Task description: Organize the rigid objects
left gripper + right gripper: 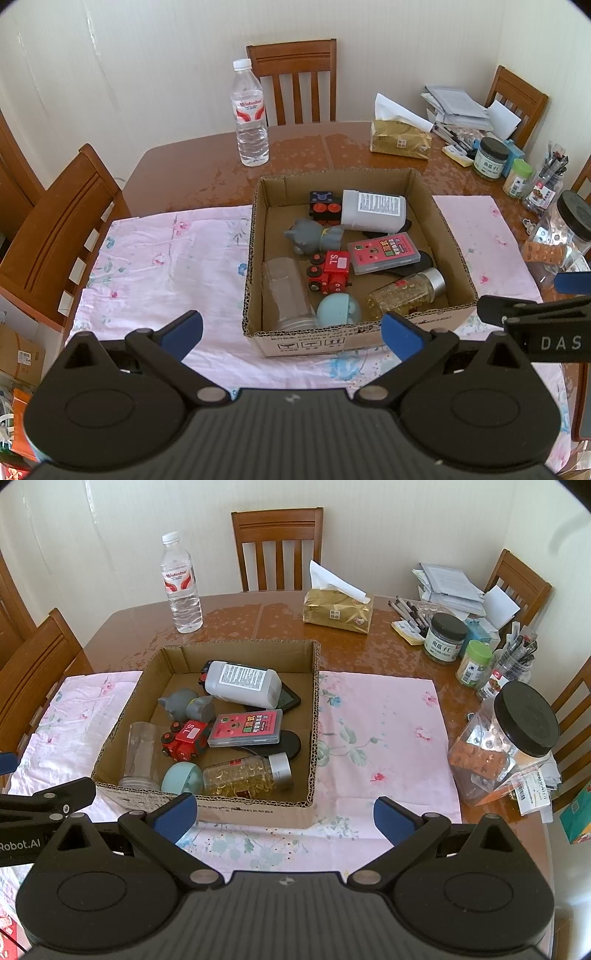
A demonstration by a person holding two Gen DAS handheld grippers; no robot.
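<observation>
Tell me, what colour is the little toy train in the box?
Red, with black wheels. The toy train in the cardboard box shows best in the left wrist view.

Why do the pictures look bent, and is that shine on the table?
Left wrist view: fisheye lens bows the wall and chairs, corners go black; daylight glares off the table behind the box. Right wrist view: same bending, same glare near the bottle.

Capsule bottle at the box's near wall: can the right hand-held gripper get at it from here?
Probably yes. The right hand-held gripper is open and empty, the capsule bottle lies uncovered on top, and only the low wall of the box stands between them.
</observation>
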